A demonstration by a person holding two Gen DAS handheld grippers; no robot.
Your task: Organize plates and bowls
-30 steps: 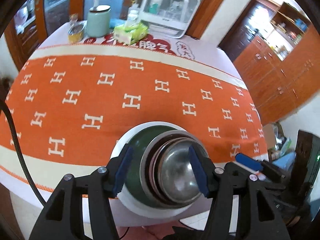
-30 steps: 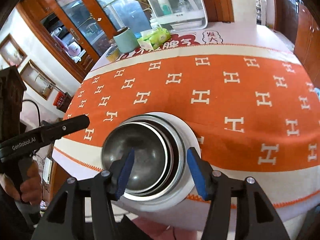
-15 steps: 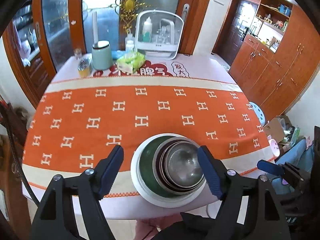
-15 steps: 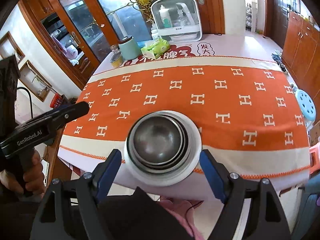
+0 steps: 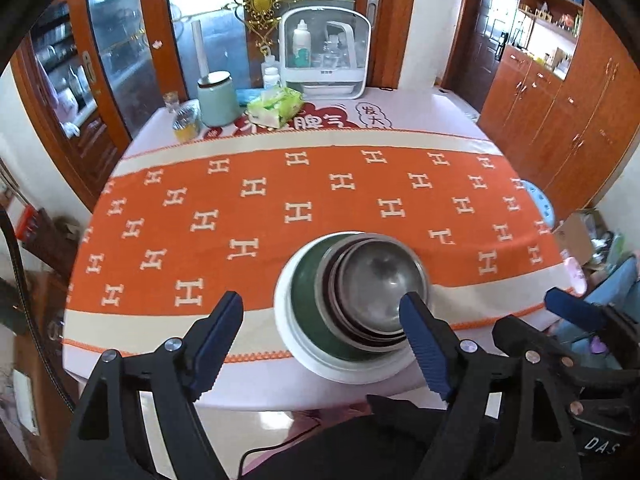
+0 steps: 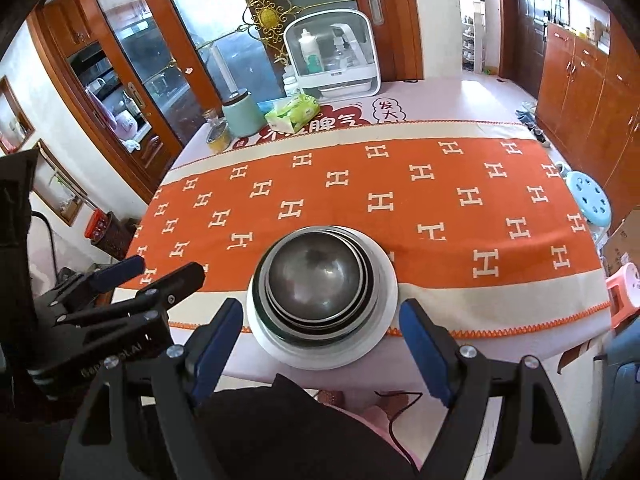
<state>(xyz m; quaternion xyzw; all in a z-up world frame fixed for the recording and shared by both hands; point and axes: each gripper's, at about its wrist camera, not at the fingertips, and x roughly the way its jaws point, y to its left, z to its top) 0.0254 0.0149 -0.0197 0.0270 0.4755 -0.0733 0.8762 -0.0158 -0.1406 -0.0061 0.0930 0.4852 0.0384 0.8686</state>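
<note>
A stack stands near the front edge of the table: a white plate [image 5: 340, 368] at the bottom, a dark green bowl [image 5: 306, 300] on it, and several nested steel bowls [image 5: 380, 280] on top. The stack also shows in the right wrist view, with the white plate [image 6: 384, 320] and the steel bowls [image 6: 316, 276]. My left gripper [image 5: 320, 344] is open and empty, pulled back above and in front of the stack. My right gripper [image 6: 320, 344] is open and empty, also back from the stack. The left gripper [image 6: 120, 280] shows at the left of the right wrist view.
An orange cloth with white H marks [image 5: 300, 200] covers the table. At the far edge stand a mint canister [image 5: 216, 98], a tissue pack [image 5: 276, 106], a jar [image 5: 185, 122] and a white storage box [image 5: 326, 54]. A blue stool [image 6: 588, 200] stands right of the table.
Both grippers have opened wide and drawn back and up from the stack of bowls. The stack has stayed in place on the table.
</note>
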